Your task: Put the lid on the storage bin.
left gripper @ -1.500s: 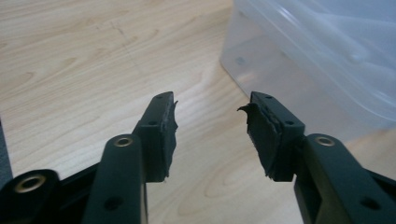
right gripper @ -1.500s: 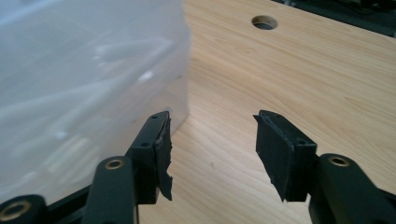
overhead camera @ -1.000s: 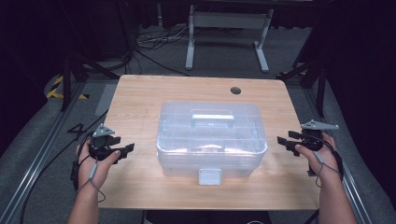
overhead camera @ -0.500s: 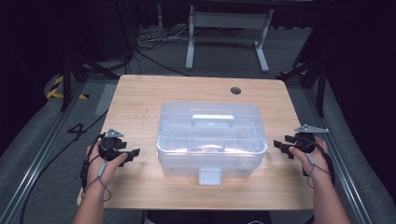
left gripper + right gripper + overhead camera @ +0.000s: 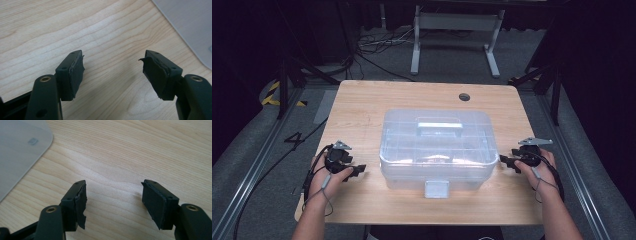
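A clear plastic storage box [image 5: 438, 150] sits mid-bench, latch [image 5: 436, 189] near; left tool [image 5: 358, 169] and right tool [image 5: 505, 161] flank it, both wide, empty; rigid, light, likely slippery; grip its top handle [image 5: 440, 127].

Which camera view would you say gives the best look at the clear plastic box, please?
The high view: the whole clear plastic box sits mid-table there, lid handle and front latch visible. The left gripper view catches one rounded corner of it at upper right; the right gripper view catches another corner at upper left.
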Demonstrator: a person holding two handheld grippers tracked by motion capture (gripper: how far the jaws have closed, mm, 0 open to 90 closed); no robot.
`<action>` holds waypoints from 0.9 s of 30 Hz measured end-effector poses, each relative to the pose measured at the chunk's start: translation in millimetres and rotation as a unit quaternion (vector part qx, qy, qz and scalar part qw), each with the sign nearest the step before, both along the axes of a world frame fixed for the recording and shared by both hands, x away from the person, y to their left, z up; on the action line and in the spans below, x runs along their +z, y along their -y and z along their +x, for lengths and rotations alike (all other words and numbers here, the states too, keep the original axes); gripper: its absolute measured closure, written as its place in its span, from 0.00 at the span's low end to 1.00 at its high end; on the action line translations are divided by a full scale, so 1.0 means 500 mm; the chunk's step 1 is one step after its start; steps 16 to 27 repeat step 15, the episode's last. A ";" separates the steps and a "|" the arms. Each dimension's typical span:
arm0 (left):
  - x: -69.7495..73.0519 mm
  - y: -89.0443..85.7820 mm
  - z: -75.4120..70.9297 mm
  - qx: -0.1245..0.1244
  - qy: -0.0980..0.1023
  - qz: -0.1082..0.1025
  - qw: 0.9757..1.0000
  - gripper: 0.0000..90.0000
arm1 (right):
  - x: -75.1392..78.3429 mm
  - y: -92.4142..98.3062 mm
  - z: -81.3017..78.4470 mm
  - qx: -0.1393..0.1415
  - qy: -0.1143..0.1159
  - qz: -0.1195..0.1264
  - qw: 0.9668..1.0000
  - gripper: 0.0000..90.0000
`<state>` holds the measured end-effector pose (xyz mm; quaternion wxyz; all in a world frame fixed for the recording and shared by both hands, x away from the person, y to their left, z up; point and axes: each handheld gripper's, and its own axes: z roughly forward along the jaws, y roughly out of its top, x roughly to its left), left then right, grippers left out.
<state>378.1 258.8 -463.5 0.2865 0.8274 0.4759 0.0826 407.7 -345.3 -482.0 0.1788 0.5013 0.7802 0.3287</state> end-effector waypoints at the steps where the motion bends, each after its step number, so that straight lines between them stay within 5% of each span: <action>1: 0.000 0.000 0.000 0.000 0.000 0.000 1.000 0.37 | -0.001 -0.001 0.000 0.000 0.001 0.000 1.000 0.41; 27: -0.001 0.013 0.006 -0.017 -0.004 0.011 1.000 0.35 | -0.011 -0.014 -0.005 0.008 0.018 -0.012 1.000 0.33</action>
